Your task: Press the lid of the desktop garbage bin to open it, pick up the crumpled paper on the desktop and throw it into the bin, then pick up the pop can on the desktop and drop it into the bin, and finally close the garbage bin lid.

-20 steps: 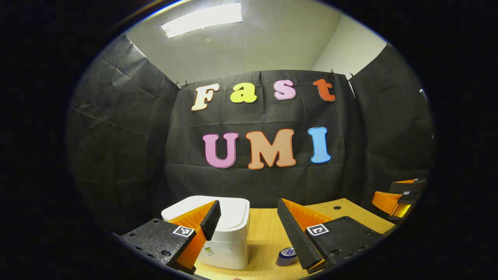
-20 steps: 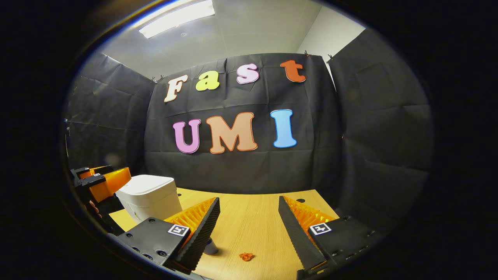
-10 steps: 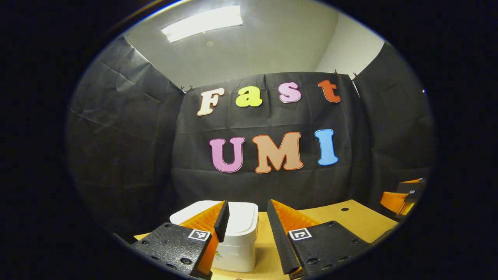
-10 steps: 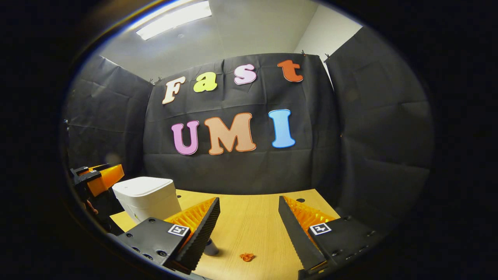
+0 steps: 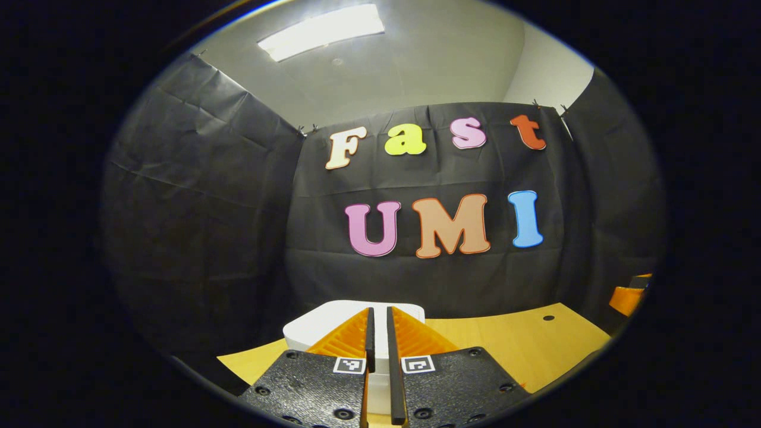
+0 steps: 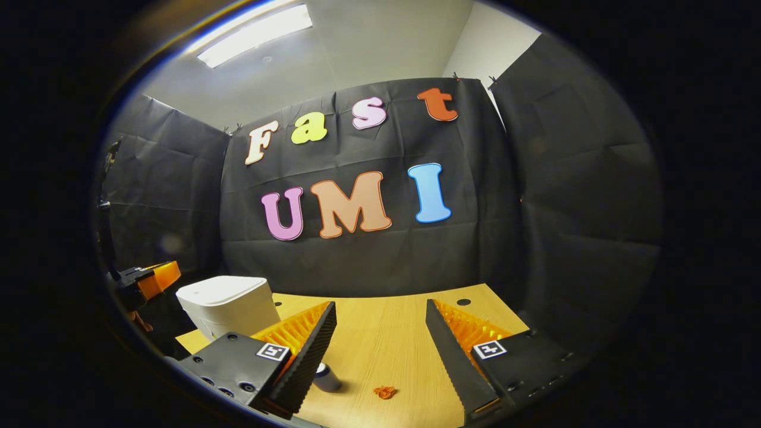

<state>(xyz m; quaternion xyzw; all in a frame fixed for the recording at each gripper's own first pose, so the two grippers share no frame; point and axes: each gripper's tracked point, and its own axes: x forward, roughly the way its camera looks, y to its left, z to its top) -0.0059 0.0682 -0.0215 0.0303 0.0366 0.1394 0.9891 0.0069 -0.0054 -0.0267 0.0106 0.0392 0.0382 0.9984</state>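
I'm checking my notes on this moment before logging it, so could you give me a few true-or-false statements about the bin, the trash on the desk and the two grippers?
1. The garbage bin's lid is down. True.
2. The left gripper has its fingers spread wide apart. False: they are drawn together with only a thin slit between them, and nothing is held.
3. The crumpled paper lies on the desktop. True.
4. The right gripper is clamped on the pop can. False: its fingers are wide apart and the can lies on the desktop by its left finger.
5. The left gripper points toward the bin. True.
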